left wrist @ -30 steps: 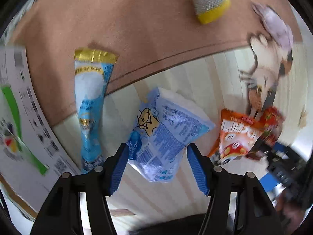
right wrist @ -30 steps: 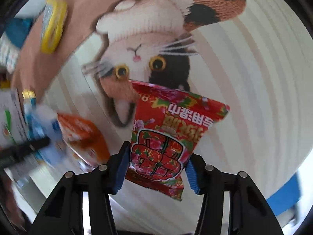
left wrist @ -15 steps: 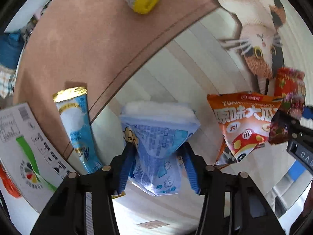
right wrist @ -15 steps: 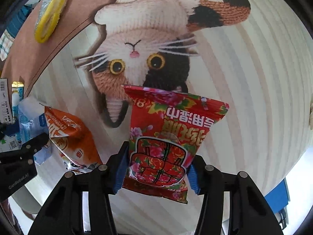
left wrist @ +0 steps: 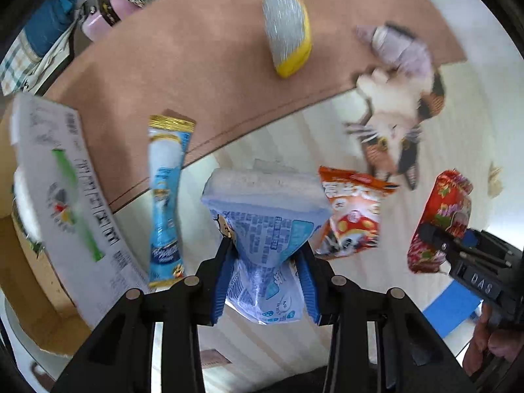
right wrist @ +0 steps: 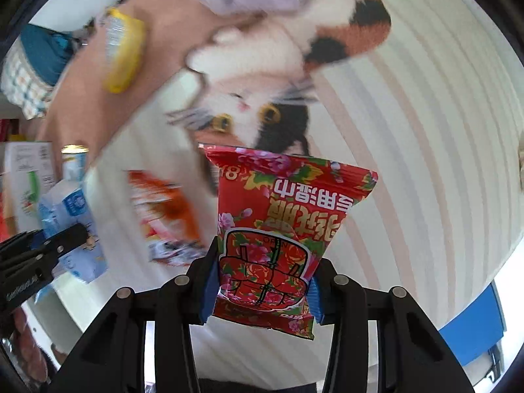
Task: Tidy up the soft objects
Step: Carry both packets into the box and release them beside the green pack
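My left gripper (left wrist: 265, 275) is shut on a pale blue tissue pack (left wrist: 262, 219) and holds it lifted above the striped mat (left wrist: 294, 137). My right gripper (right wrist: 262, 281) is shut on a red floral wet-wipe pack (right wrist: 281, 226), also lifted; it shows in the left wrist view (left wrist: 442, 216) too. An orange snack bag (left wrist: 350, 216) lies on the mat between them. A blue stick pack with a gold end (left wrist: 167, 196) lies to the left. The blue pack shows at the left of the right wrist view (right wrist: 72, 226).
A yellow and grey sponge (left wrist: 288, 36) and a lilac cloth (left wrist: 399, 49) lie on the brown mat (left wrist: 163, 59). A cat picture (right wrist: 268, 82) is on the striped mat. A white printed box (left wrist: 65, 203) stands at left. Bags (left wrist: 42, 32) lie far left.
My left gripper closed on the blue tissue pack and lifted it. My right gripper stayed shut on the red pack and has shifted a little.
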`<state>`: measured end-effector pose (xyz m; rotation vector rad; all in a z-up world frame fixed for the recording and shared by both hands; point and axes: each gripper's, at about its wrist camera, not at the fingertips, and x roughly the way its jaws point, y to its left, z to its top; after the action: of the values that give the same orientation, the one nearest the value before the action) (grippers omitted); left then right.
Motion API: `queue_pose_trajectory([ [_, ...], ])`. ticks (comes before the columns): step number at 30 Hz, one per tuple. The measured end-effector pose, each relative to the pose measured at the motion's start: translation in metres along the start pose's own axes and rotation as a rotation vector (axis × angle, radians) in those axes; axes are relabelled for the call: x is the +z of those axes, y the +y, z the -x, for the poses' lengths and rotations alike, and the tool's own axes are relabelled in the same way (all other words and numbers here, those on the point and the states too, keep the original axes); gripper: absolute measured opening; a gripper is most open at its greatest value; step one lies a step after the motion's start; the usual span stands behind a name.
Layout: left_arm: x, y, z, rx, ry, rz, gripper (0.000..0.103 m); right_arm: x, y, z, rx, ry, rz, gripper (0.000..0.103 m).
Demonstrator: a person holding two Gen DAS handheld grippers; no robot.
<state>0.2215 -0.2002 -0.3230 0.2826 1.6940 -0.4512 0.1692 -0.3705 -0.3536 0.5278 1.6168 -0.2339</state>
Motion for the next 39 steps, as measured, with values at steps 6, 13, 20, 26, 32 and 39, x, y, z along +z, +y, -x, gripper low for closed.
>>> queue_pose_trajectory([
  [6, -0.017, 0.065, 0.077, -0.059, -0.138, 0.095, 0.035, -0.013, 0.076, 0.064, 0.074, -0.075, 0.177, 0.046],
  [13, -0.043, 0.208, 0.133, -0.041, -0.205, 0.243, 0.035, -0.038, 0.237, 0.093, 0.196, -0.098, 0.43, 0.046],
  [20, -0.047, 0.349, 0.116, 0.0, -0.149, 0.423, 0.035, -0.05, 0.368, 0.035, 0.193, 0.016, 0.59, 0.046],
  [26, -0.032, 0.422, 0.072, 0.014, -0.067, 0.494, 0.035, -0.049, 0.425, -0.028, 0.081, 0.084, 0.635, 0.046],
  [32, -0.017, 0.451, 0.033, 0.037, 0.0, 0.494, 0.033, -0.045, 0.438, -0.075, -0.005, 0.125, 0.633, 0.046],
  [39, -0.008, 0.449, 0.014, 0.02, 0.026, 0.477, 0.034, -0.045, 0.44, -0.1, -0.066, 0.168, 0.611, 0.047],
])
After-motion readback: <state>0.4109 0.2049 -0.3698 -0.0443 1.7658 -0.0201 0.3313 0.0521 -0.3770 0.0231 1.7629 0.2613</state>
